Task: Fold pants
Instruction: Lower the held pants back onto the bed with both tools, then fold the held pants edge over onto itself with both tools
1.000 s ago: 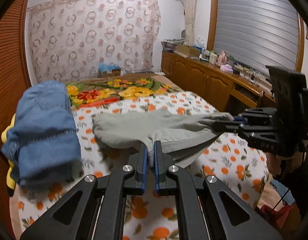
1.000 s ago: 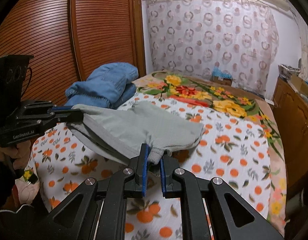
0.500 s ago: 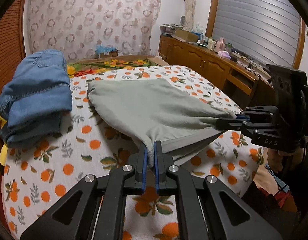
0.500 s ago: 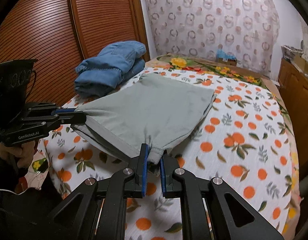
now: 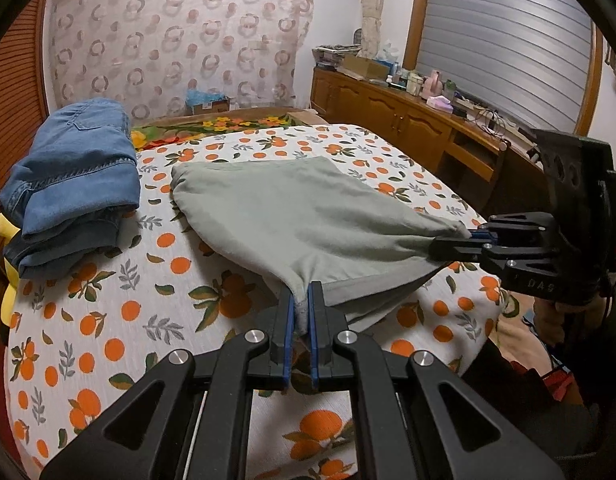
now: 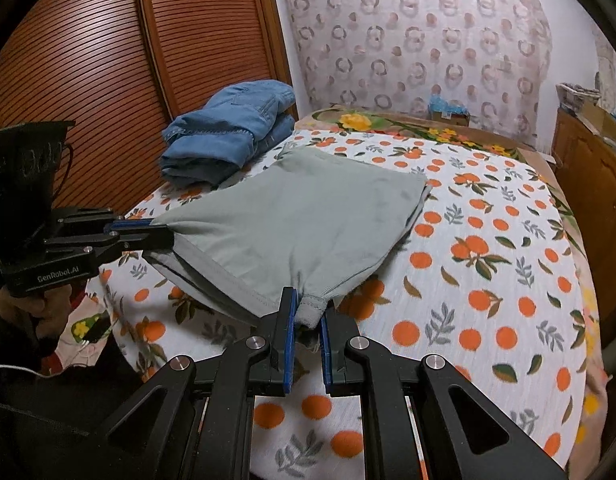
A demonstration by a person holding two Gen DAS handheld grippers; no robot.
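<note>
Place: I'm working in a home bedroom.
Evidence: I see a bed (image 5: pixel 108 344) with orange-print sheet, louvred wooden wardrobe doors (image 6: pixel 108 60), curtain (image 6: pixel 408 32), cluttered wooden sideboard (image 5: pixel 408 116).

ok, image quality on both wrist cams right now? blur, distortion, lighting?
Left wrist: strong fisheye bend with black vignette corners; grey pants and left gripper sharp, lighting even and soft. Right wrist: same barrel distortion; right gripper crisp, slight smear on the orange-print bedsheet toward the right edge.

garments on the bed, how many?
2 visible. Grey pants mid-bed, near edge pinched by left claw and right claw. Folded denim beside them, by the wardrobe; something yellow beneath, unclear.
</note>
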